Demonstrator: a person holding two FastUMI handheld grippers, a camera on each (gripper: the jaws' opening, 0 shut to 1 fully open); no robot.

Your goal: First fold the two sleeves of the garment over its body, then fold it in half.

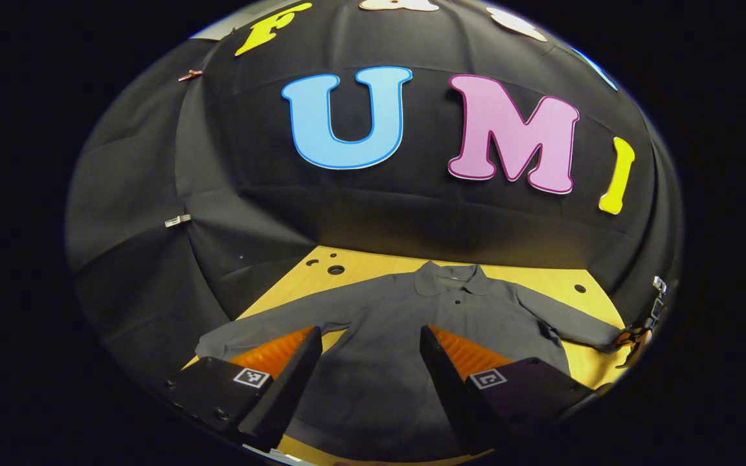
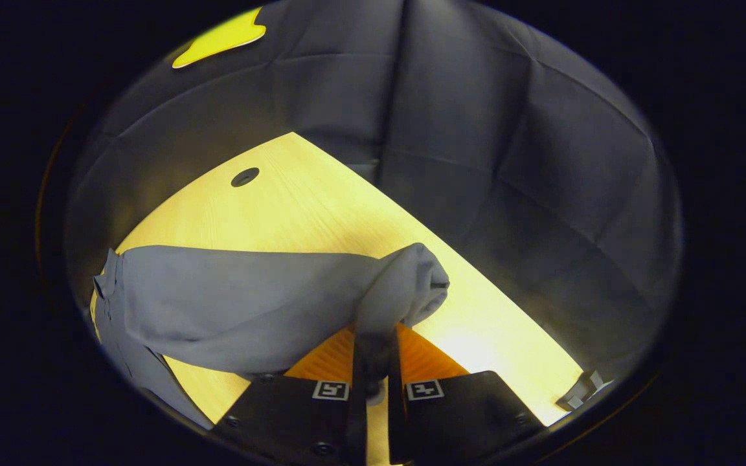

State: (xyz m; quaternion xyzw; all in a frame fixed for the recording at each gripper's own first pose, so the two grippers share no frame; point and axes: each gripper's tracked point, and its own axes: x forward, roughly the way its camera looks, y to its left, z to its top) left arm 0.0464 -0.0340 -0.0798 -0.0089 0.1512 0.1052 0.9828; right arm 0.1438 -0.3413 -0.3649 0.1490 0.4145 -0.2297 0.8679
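Observation:
A grey collared long-sleeved shirt lies face up on the yellow wooden table, collar toward the far wall, both sleeves spread outward. My left gripper hovers open above the shirt's lower body, nothing between its fingers. In the right gripper view, one grey sleeve stretches from the shirt's body at the left to its cuff. My right gripper is shut on the fabric just behind that cuff, which bunches above the fingertips. In the left gripper view, that gripper is at the end of the right-hand sleeve.
Black cloth walls close in the table on the far and right sides. The tabletop has round holes near the back. A small metal clip sits at the table's near right edge. Bare wood lies right of the held cuff.

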